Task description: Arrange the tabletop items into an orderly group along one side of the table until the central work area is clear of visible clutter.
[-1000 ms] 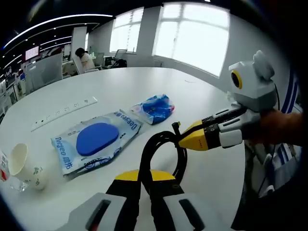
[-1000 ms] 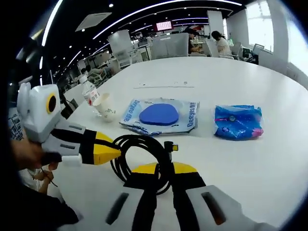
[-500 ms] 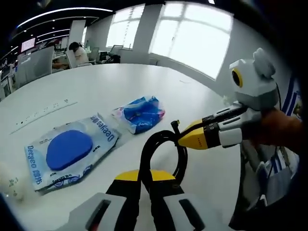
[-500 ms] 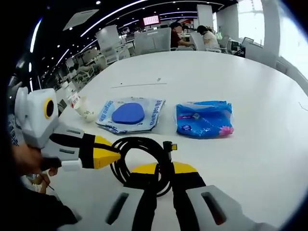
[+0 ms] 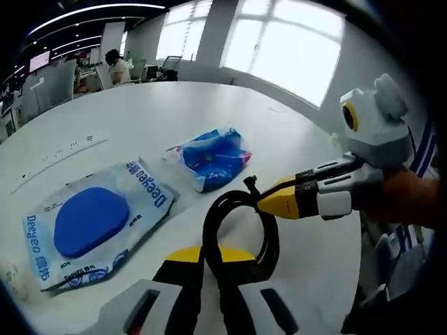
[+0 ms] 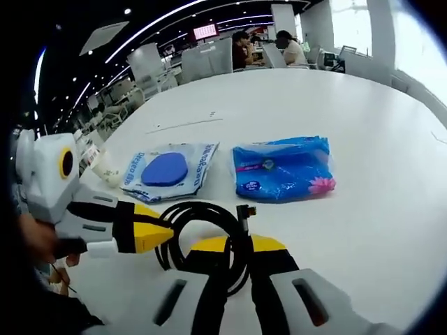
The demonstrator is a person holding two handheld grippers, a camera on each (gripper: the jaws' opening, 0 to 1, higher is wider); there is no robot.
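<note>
A coiled black cable [image 5: 237, 230] is held just above the white table [image 5: 140, 118]. My left gripper [image 5: 211, 255] is shut on the near side of the coil. My right gripper [image 5: 269, 202] comes in from the right, shut on the coil beside its plug end. In the right gripper view the same cable [image 6: 202, 227] runs between the shut jaws of my right gripper [image 6: 235, 244], and my left gripper [image 6: 164, 234] pinches it from the left. Beyond the coil lie a blue tissue pack [image 6: 283, 167] [image 5: 216, 157] and a flat Deegeo packet with a blue oval [image 6: 167, 169] [image 5: 91, 223].
A paper cup [image 6: 105, 167] and a small bottle [image 6: 91, 153] stand left of the Deegeo packet. A white strip [image 5: 56, 157] lies further out on the table. A person's hand [image 5: 405, 202] holds the right gripper. People sit at desks far behind.
Both grippers have carried the cable closer to the blue pack and the Deegeo packet, which now look larger. The paper cup has slipped out of the left gripper view.
</note>
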